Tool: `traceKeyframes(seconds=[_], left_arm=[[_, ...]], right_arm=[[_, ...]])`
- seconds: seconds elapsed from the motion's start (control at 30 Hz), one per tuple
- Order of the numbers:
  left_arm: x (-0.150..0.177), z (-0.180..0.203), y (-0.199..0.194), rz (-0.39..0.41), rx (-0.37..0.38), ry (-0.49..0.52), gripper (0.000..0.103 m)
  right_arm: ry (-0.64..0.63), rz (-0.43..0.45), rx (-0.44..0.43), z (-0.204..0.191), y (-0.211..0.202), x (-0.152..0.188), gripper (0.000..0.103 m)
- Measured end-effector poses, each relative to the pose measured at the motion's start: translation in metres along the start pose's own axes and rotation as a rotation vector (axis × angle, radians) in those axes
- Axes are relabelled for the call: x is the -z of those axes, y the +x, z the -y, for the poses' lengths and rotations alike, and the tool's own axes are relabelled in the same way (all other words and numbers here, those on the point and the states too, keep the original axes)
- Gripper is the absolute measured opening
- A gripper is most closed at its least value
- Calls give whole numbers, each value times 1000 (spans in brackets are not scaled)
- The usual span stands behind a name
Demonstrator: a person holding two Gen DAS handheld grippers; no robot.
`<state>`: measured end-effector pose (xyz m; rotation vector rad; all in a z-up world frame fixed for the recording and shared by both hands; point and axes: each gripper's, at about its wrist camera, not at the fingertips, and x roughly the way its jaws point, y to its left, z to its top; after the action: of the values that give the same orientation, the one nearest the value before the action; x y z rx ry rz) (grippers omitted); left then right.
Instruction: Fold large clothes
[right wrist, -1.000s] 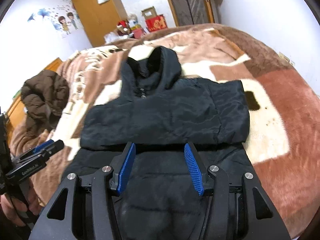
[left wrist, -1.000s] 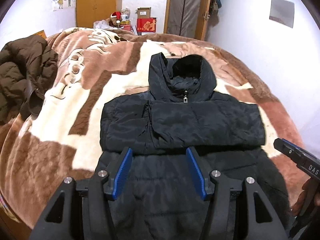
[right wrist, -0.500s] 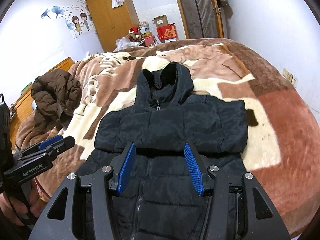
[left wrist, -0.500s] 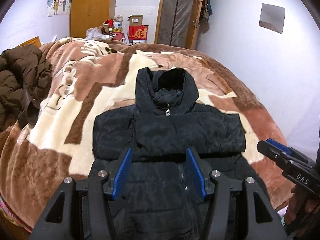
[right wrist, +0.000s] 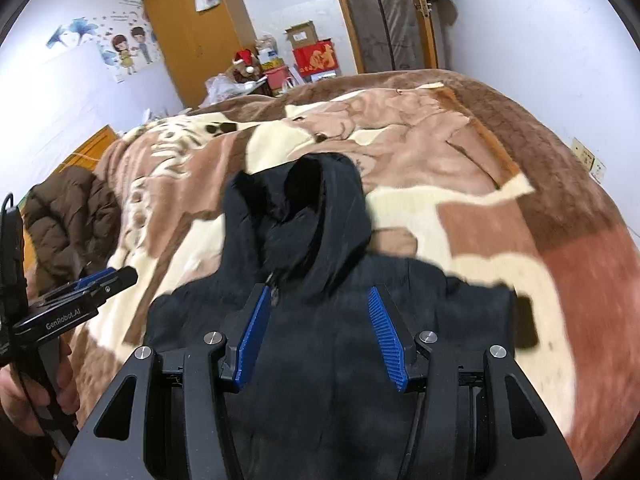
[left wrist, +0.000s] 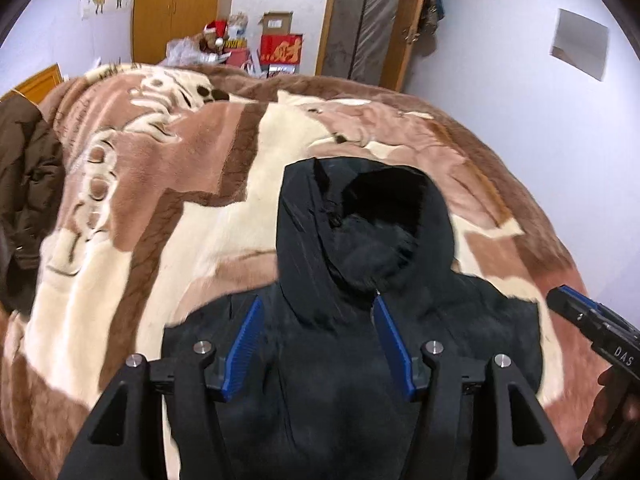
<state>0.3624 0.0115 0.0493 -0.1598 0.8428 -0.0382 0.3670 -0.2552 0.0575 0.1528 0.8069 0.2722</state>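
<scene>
Jacket: a black hooded jacket [left wrist: 340, 364] lies flat on the bed [left wrist: 168, 184], front up, hood [left wrist: 360, 220] toward the far end, sleeves folded across the chest.
Hood: open and dark inside; a zip pull shows at the collar in both views.
Left gripper [left wrist: 318, 340]: above the jacket's chest, angled down toward it, blue fingers [left wrist: 245, 346] spread either side of the collar, released, nothing between them.
Right gripper [right wrist: 320, 332]: in the same pose over the same spot, blue fingers [right wrist: 387, 340] parted and released, pads off the cloth.
Hands: in the left view a hand [left wrist: 608, 408] holds the right gripper's handle at the right edge; in the right view a hand [right wrist: 60, 384] holds the left gripper's handle at the left edge.
Blanket: brown, pink and cream plush covers the whole bed.
Brown coat [right wrist: 68, 216]: bunched at the bed's left edge, well apart from the jacket; the left view cuts it off.
Only in right view: a wall socket [right wrist: 588, 160] right of the bed.
Both views: wardrobe [left wrist: 176, 12], boxes [left wrist: 280, 48] and a door [left wrist: 372, 20] beyond the bed.
</scene>
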Motion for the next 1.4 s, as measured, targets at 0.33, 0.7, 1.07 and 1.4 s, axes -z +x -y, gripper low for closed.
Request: traceKeyframes(seconds=[0.33, 0.7, 1.07, 1.4], left_arm=[[-60, -23, 152, -101, -34, -39, 60], [-58, -36, 200, -130, 30, -91, 3], [-1, -57, 17, 140, 158, -128, 2], [118, -80, -37, 0, 90, -138, 2]], right_arm=[[51, -121, -6, 38, 148, -59, 52], [22, -153, -46, 37, 178, -67, 7], [54, 43, -170, 21, 16, 2, 6], [71, -144, -118, 19, -23, 126, 7]])
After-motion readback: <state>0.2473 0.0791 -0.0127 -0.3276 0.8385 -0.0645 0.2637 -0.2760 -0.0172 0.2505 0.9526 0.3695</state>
